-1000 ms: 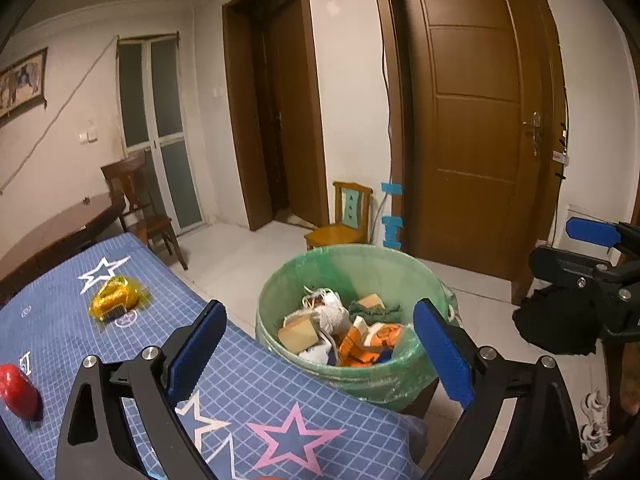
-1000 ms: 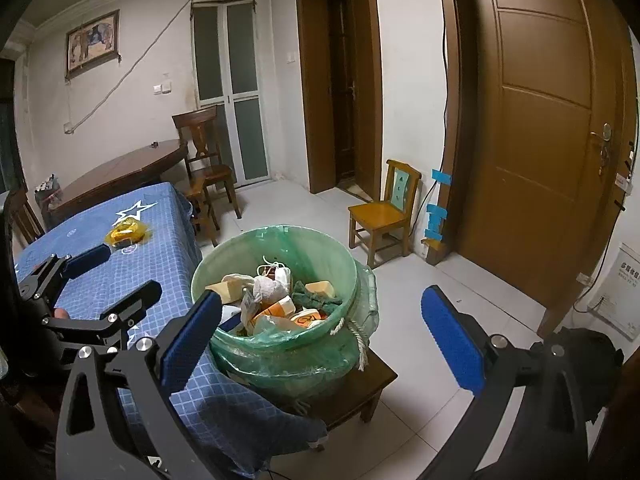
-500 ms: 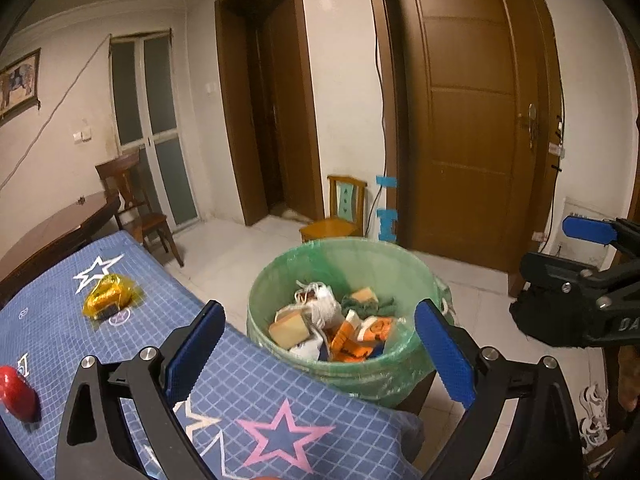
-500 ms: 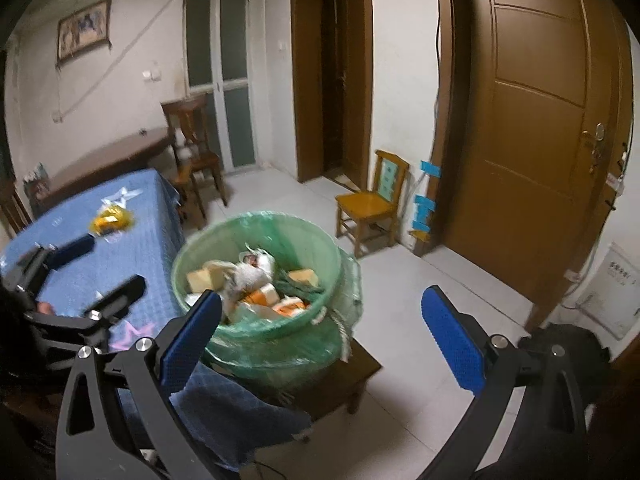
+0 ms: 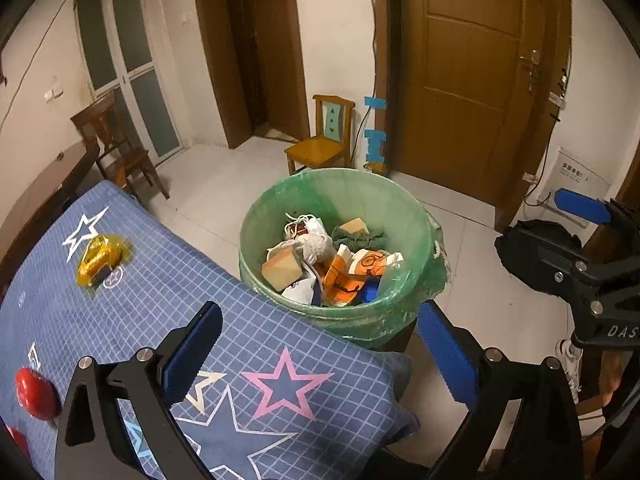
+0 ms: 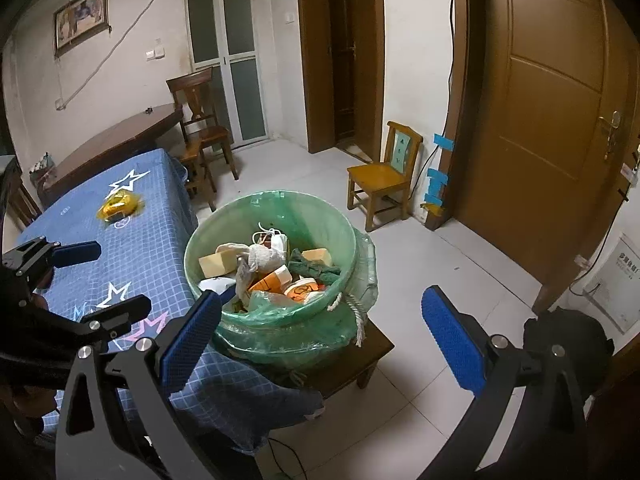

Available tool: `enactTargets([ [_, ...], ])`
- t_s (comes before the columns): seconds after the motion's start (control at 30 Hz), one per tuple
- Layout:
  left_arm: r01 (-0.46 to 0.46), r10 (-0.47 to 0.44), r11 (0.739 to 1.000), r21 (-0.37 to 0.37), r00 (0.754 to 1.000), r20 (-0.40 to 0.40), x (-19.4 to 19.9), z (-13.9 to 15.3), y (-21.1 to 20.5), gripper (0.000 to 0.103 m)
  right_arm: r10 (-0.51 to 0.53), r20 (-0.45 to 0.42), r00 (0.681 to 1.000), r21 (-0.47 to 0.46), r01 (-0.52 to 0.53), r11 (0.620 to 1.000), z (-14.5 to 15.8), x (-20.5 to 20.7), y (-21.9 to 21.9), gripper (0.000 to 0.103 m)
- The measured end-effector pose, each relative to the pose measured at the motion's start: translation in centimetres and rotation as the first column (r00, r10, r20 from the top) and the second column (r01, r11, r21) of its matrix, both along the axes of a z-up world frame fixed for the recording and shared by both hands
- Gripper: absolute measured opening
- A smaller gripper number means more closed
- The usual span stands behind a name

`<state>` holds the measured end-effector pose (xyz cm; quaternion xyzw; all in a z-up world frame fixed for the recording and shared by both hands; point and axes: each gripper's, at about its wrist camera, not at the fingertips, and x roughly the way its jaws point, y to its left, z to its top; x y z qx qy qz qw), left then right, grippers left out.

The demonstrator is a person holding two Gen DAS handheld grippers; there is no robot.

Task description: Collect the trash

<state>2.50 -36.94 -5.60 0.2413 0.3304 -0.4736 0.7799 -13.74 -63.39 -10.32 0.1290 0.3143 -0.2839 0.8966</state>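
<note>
1. Both cameras now look down more steeply than a second ago; the bin sits lower and fuller in view, and neither gripper has picked anything up meanwhile.
2. Nearest, the left gripper (image 5: 316, 348) hangs over the desk (image 5: 256, 332) edge just short of the bin (image 5: 416, 216), jaws released and empty.
3. The right gripper (image 6: 320, 328) hovers beside the bin (image 6: 344, 216), jaws likewise spread, holding nothing.
4. Inside the bin lie boxes, wrappers and cloth: much is collected.
5. Left of the bin, a red object (image 5: 34, 392) remains on the desk.
6. Farther left beyond it, a yellow wrapper (image 5: 100, 258) remains, likely next.
</note>
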Motion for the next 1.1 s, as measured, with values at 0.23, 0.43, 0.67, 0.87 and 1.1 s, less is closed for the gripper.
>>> enactTargets([
  [0.23, 0.003, -0.002, 1.000, 0.014, 1.000, -0.020, 0.2, -0.3, -0.2, 0.098, -0.010, -0.003, 1.000, 0.010, 0.010, 1.000, -0.4, -0.2, -0.4, 0.097],
  [0.43, 0.037, -0.037, 0.999, -0.006, 0.998, 0.044, -0.7, -0.5, -0.3, 0.098, -0.001, 0.001, 1.000, 0.009, 0.001, 1.000, -0.6, -0.1, -0.5, 0.097],
  [0.67, 0.011, -0.011, 1.000, -0.010, 1.000, 0.027, 0.0, -0.9, 0.1, 0.087, -0.027, -0.004, 1.000, -0.008, 0.027, 1.000, -0.6, -0.3, -0.8, 0.097],
  [0.87, -0.062, 0.063, 0.998, -0.016, 0.997, 0.046, 0.8, -1.0, 1.1, 0.087, -0.013, -0.023, 1.000, 0.004, 0.013, 1.000, -1.0, 0.5, -0.8, 0.097],
  [1.1, -0.105, 0.105, 0.994, -0.003, 0.994, 0.014, 2.0, -1.1, 1.4, 0.092, 0.002, -0.042, 0.999, -0.011, -0.003, 1.000, -1.1, 1.1, -0.4, 0.097],
])
